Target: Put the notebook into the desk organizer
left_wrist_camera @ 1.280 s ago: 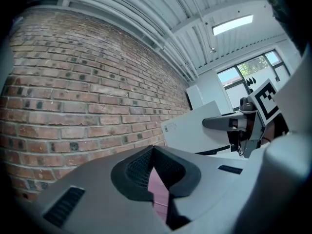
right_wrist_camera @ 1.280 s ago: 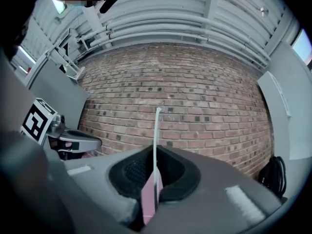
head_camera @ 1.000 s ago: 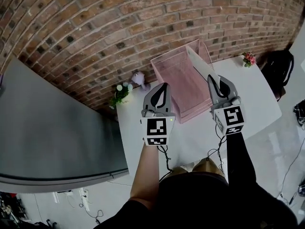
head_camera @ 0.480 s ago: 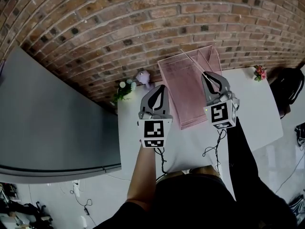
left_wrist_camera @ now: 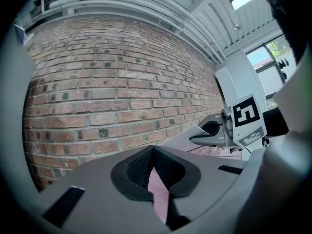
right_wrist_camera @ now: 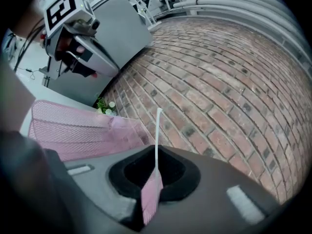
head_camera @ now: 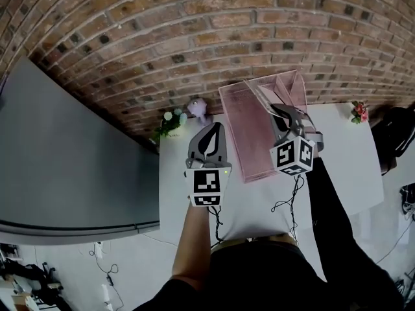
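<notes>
A pink mesh desk organizer (head_camera: 253, 131) stands on the white table (head_camera: 343, 154) against the brick wall. My right gripper (head_camera: 280, 116) hangs over its right half, shut on a thin pale notebook (head_camera: 262, 98) that stands upright and reaches toward the wall. In the right gripper view the notebook (right_wrist_camera: 157, 130) shows edge-on between the pressed jaws of my right gripper (right_wrist_camera: 155, 155), with the organizer (right_wrist_camera: 73, 130) to the left. My left gripper (head_camera: 213, 129) hovers left of the organizer. Seen in its own view, the left gripper (left_wrist_camera: 152, 149) is shut and holds nothing.
A small plant with white flowers (head_camera: 170, 122) and a purple figure (head_camera: 198, 107) sit by the wall, left of the organizer. Pink flowers (head_camera: 358, 111) stand at the table's far right. A grey panel (head_camera: 65, 161) borders the left; a dark bag (head_camera: 399, 135) lies right.
My right gripper has carried the notebook left, from the organizer's right wall to above its inside. The left gripper has barely moved.
</notes>
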